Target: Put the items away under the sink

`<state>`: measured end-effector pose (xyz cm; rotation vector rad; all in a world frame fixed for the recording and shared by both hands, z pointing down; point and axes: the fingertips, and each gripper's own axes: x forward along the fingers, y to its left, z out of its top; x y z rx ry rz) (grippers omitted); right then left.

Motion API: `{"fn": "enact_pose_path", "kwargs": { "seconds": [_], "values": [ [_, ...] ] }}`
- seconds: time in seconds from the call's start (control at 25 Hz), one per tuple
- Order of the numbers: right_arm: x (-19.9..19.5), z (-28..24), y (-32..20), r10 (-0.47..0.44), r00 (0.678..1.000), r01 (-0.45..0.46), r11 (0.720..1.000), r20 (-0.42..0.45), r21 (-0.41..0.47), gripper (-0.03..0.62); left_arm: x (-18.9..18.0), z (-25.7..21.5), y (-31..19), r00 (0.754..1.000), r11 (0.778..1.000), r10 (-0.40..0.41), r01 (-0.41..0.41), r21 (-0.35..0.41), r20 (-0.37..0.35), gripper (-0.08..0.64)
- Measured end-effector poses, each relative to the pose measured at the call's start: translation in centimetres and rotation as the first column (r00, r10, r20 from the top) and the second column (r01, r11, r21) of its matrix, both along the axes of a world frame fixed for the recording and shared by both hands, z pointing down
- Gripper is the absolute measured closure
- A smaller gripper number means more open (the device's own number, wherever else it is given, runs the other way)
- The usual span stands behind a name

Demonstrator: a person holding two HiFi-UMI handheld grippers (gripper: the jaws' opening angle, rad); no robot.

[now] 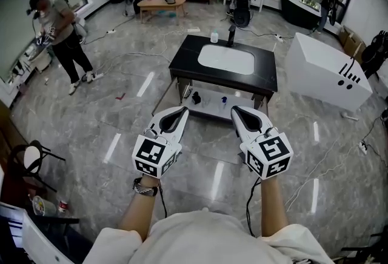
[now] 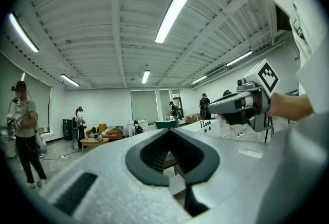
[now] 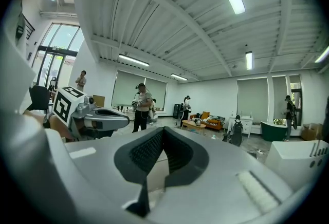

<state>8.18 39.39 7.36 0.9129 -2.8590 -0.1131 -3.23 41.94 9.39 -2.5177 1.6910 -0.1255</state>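
Items are seen at two levels of the sink stand (image 1: 182, 62), which is set on the far side of both grippers with its long side running left to right. A small pale bottle (image 1: 214, 37) is stood upright on the black counter at the far edge, just left of the dark tap (image 1: 231, 34). Two small things, one dark (image 1: 196, 98) and one blue (image 1: 224, 100), are laid on the white lower shelf (image 1: 209, 110); their direction cannot be made out. The left gripper (image 1: 183, 110) and right gripper (image 1: 235, 109) are held side by side, near the shelf's front edge, each with jaws closed and nothing between them. Open grey floor (image 1: 121, 129) is left on the left, while a white tub (image 1: 321, 75) is placed close on the right.
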Motion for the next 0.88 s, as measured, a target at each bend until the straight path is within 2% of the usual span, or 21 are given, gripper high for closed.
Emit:
{"fn": "enact_pose_path", "kwargs": {
  "seconds": [0.16, 0.44, 0.68, 0.88],
  "values": [
    [1.6, 0.7, -2.4, -0.006, 1.000, 0.006, 1.000, -0.013, -0.002, 0.586, 1.4, 0.3, -2.1, 1.000, 1.000, -0.011, 0.011, 0.000, -0.007, 0.554],
    [2.7, 2.1, -7.0, 0.005, 1.000, -0.005, 0.999, 0.013, -0.042, 0.586, 2.1, 1.7, -6.4, 1.000, 1.000, 0.000, 0.000, -0.028, -0.007, 0.554],
    [1.3, 3.7, -13.2, 0.027, 1.000, -0.027, 0.998, 0.002, -0.050, 0.586, 0.5, 3.4, -13.0, 0.999, 0.999, 0.029, -0.030, -0.037, -0.014, 0.554],
    [-1.7, 3.7, -20.2, 0.053, 0.999, -0.053, 0.997, -0.001, -0.049, 0.586, -2.8, 4.0, -20.2, 0.999, 0.999, 0.033, -0.033, -0.043, -0.002, 0.554]
  ]
}}
